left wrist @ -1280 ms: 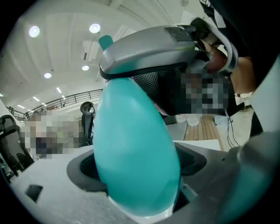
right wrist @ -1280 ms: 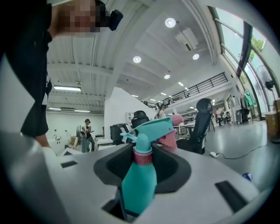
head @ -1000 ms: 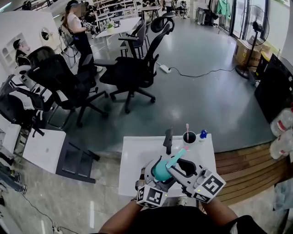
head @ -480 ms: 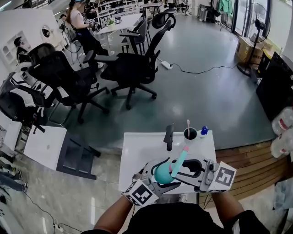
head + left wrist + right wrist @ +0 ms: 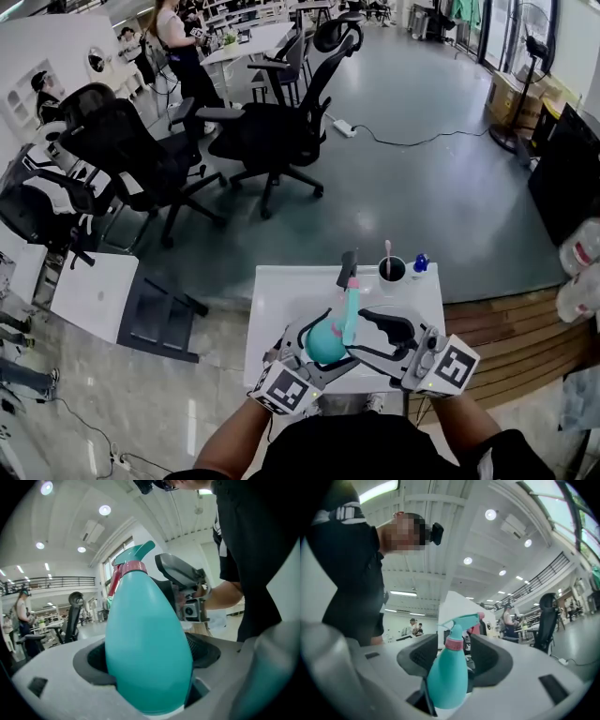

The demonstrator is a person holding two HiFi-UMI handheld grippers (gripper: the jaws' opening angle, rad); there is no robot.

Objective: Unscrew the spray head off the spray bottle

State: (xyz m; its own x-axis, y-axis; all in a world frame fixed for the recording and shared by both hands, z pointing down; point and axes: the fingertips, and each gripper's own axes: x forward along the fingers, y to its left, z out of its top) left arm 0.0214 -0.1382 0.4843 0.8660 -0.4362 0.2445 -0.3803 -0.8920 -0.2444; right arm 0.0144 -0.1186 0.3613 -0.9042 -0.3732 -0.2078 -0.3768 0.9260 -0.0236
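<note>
Here, bottle [image 5: 146,620] between left gripper's [image 5: 150,657] jaws

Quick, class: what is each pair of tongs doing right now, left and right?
Left tongs: closed on the spray bottle, gripping its body.
Right tongs: open, just widened; the pink collar sits between them, ungripped.

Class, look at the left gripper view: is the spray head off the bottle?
No, the teal spray head sits on the pink collar at the top of the bottle.
</note>
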